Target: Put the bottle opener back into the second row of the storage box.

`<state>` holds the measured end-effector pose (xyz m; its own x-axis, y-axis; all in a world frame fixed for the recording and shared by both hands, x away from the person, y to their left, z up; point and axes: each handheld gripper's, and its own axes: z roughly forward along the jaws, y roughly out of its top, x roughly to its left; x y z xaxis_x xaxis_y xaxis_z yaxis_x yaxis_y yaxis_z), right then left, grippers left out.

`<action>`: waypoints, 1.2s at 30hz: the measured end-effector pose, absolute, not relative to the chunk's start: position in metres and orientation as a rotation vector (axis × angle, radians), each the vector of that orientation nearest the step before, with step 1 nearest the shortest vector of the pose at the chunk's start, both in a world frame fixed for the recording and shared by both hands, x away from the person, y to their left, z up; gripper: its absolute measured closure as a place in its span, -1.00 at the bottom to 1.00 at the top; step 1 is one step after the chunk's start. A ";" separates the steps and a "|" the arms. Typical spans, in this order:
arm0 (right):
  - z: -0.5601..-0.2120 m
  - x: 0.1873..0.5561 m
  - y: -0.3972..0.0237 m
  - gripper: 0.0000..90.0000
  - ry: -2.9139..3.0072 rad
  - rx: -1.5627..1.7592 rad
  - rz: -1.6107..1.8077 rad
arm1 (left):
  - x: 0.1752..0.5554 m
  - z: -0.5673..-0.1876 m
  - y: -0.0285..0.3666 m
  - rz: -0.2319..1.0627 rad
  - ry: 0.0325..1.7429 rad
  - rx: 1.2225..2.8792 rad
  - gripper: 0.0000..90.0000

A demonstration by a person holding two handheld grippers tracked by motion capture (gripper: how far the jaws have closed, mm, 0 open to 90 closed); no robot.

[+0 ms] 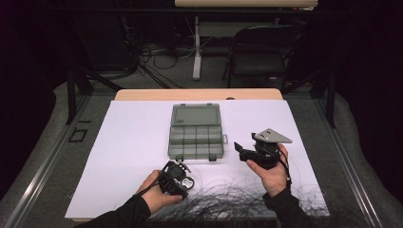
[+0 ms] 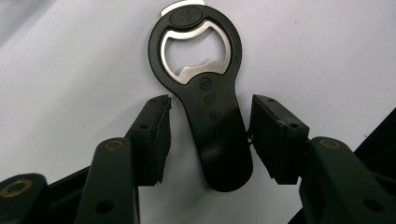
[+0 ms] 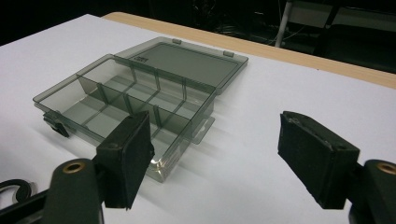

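We see a white-covered table [image 1: 128, 142] from above, with an open grey compartment box [image 1: 196, 132] near its middle as our landmark. Its lid lies flat on the far side, and the divided tray looks empty.

To the near left of the box, our left gripper [image 2: 208, 135] points down at a black bottle opener [image 2: 205, 100] lying flat on the table. The fingers [image 2: 152, 135] stand part open, one on each side of the opener's handle, with a gap showing on both sides, so nothing is gripped yet. The metal-lined ring end points away from the fingers.

To the right of the box, our right gripper [image 3: 217, 158] hangs above the table, its fingers [image 3: 128, 156] wide apart and empty, facing the box's near corner.

In our judgement the pickup is the risky part. The opener is thin and lies flat, so fingers closing too high could slide over it, and closing off-centre could swivel it out sideways. The rounded handle narrows towards the ring, so a weak grip may let it slip when lifted.
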<state>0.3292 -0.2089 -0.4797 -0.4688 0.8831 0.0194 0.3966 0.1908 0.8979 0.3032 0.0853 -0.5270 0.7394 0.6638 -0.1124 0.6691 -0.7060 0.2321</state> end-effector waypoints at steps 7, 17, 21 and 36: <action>-0.480 0.330 -0.210 -0.43 1.953 1.199 1.240 | 0.308 -0.526 0.088 -0.029 1.030 2.711 0.42; -0.482 0.332 -0.209 -0.43 1.951 1.201 1.245 | 0.308 -0.526 0.081 -0.006 0.986 2.772 0.43; -0.482 0.332 -0.209 -0.42 1.959 1.203 1.246 | 0.309 -0.526 0.082 -0.012 0.990 2.771 0.42; -0.483 0.332 -0.209 -0.42 1.961 1.201 1.250 | 0.308 -0.527 0.082 -0.005 0.988 2.768 0.44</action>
<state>0.3320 -0.2088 -0.4828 -0.4727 0.8806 0.0337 0.4024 0.1817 0.8972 0.3082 0.0816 -0.5266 0.7763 0.6264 -0.0709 0.6271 -0.7558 0.1883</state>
